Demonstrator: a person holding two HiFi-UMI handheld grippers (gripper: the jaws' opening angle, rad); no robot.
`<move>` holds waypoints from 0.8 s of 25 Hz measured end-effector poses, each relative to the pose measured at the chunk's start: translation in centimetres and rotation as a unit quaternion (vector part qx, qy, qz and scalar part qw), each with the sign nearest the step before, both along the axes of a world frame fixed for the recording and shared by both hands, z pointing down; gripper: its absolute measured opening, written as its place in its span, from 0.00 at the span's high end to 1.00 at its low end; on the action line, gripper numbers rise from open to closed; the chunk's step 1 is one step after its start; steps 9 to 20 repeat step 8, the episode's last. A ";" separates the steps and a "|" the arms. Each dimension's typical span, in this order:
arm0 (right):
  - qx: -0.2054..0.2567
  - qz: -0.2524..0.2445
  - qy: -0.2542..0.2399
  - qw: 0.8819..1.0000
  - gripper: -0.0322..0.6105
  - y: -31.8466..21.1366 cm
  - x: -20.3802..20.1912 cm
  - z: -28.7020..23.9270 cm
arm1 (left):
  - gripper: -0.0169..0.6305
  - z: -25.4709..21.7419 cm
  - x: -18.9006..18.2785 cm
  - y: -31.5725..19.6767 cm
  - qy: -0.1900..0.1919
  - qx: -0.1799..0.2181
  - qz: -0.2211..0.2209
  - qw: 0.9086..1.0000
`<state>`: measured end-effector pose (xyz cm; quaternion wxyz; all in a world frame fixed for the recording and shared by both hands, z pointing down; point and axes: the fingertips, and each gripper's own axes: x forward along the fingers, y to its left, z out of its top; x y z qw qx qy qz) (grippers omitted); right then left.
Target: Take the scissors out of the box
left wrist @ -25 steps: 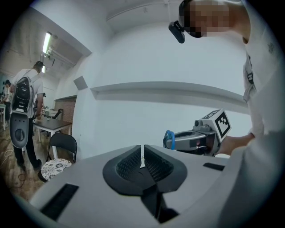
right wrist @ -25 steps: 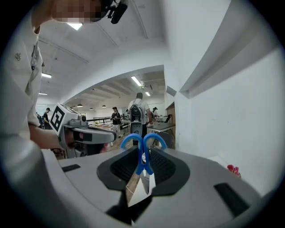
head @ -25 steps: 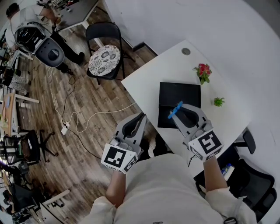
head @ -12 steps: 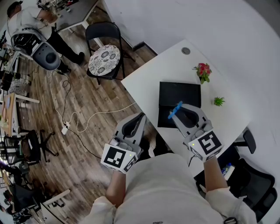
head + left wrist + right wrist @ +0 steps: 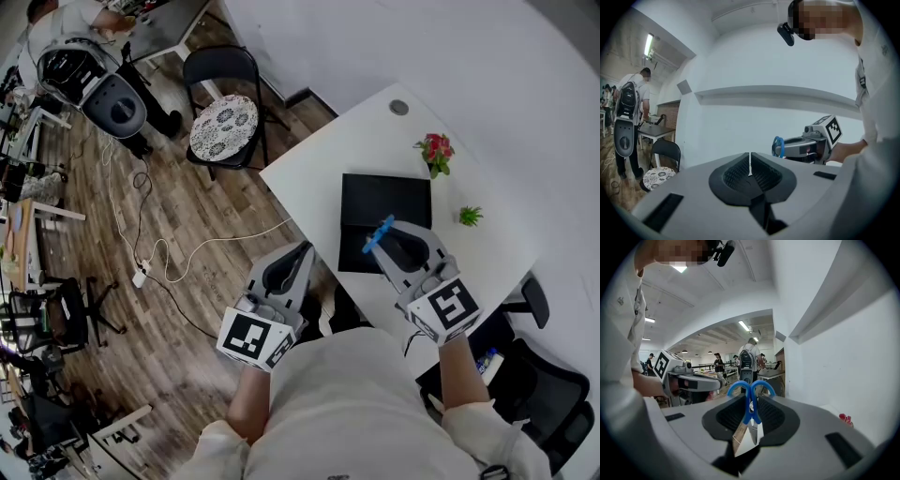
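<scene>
**Scissors Extraction: Lift Stage**

My right claw (image 5: pixel 382 236) is clenched on the scissors (image 5: pixel 750 405), with the pads pressing just below the blue loops. The loops jut forward past the tips and the blades point back toward the camera. In the head view the scissors hang over the near part of the black box (image 5: pixel 384 199), which lies on the white desk (image 5: pixel 319 169). I judge them lifted out of it, though I cannot tell whether the blades clear the rim. My left claw (image 5: pixel 749 165) is closed on nothing, off the desk edge over the floor.

Next move, as I judge it: carry the scissors sideways clear of the box, lower them to bare desk, release. The hold is narrow — avoid tilting, or the blades may swing.
</scene>
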<state>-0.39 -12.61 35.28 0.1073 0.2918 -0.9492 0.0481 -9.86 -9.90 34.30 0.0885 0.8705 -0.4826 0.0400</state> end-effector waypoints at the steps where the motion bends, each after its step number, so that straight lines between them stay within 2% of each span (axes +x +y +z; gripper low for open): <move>1: -0.002 0.001 0.000 1.000 0.81 0.0 0.0 0.1 | 0.93 0.0 0.0 0.0 0.000 -0.001 0.000 1.000; 20: -0.003 -0.002 0.001 1.000 0.81 -0.2 -0.1 0.4 | 0.93 0.3 0.2 -0.1 -0.001 -0.004 0.004 1.000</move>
